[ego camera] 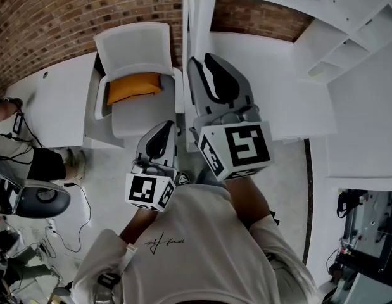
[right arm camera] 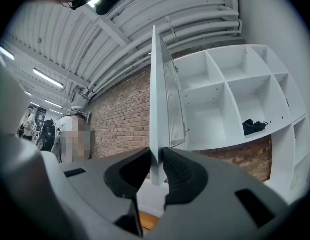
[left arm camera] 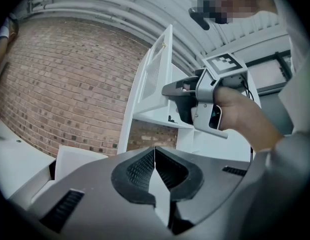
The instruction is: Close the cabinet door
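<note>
The white cabinet door (right arm camera: 156, 94) stands swung out and shows edge-on, with its louvred panel facing the open shelf unit (right arm camera: 230, 99). My right gripper (right arm camera: 156, 166) is shut on the door's lower edge, one pad on each side. From the head view the door (ego camera: 197, 18) is a thin white strip running up from the right gripper (ego camera: 207, 62). My left gripper (left arm camera: 155, 156) is shut on nothing and sits lower and to the left (ego camera: 163, 128), apart from the door. The left gripper view also takes in the right gripper (left arm camera: 180, 91) at the door (left arm camera: 155, 79).
A white chair (ego camera: 142, 43) with an orange cushion (ego camera: 133, 87) stands just left of the door, beside a white table (ego camera: 50, 106). A black item (right arm camera: 255, 126) lies in one shelf compartment. Behind is a brick wall (left arm camera: 69, 84). A person (right arm camera: 69, 139) stands at far left.
</note>
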The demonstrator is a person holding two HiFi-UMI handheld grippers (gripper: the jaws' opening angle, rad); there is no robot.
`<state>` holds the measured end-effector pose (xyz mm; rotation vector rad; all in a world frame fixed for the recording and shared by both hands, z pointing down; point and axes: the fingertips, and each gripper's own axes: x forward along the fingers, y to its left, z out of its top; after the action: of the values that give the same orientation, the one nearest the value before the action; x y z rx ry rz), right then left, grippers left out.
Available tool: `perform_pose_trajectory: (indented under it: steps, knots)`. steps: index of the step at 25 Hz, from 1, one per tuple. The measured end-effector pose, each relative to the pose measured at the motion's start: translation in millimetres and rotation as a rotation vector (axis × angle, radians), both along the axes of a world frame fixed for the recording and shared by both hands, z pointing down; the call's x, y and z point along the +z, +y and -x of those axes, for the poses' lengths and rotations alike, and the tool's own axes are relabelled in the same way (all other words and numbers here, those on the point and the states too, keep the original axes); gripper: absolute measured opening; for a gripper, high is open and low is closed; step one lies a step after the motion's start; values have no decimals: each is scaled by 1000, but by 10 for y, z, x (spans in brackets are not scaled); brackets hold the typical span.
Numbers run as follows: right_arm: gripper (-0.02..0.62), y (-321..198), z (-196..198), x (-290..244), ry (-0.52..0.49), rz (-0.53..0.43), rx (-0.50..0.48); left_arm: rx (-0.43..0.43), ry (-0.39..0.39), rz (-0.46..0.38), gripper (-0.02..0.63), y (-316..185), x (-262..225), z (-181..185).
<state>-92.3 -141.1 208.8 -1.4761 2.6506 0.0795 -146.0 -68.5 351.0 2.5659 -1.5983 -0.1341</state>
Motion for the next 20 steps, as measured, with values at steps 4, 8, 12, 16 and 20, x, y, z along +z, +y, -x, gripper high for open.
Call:
perform_pose_trajectory:
  steps: [4, 8, 12, 16, 20]
  knots:
    - [81, -12, -47, 3, -7, -6, 2, 9, 3, 8, 17, -20, 24, -15]
    - [78, -8, -83, 3, -1, -12, 0, 19, 5, 7, 17, -21, 35, -52]
    - [78, -6, -106, 1, -7, -18, 2, 23, 11, 4, 17, -23, 31, -72]
    - [78, -18, -130, 7, -12, -17, 3, 26, 15, 5, 17, -39, 17, -77]
    - [78, -11, -172, 15, -14, -20, 6, 32, 16, 5, 17, -30, 16, -93]
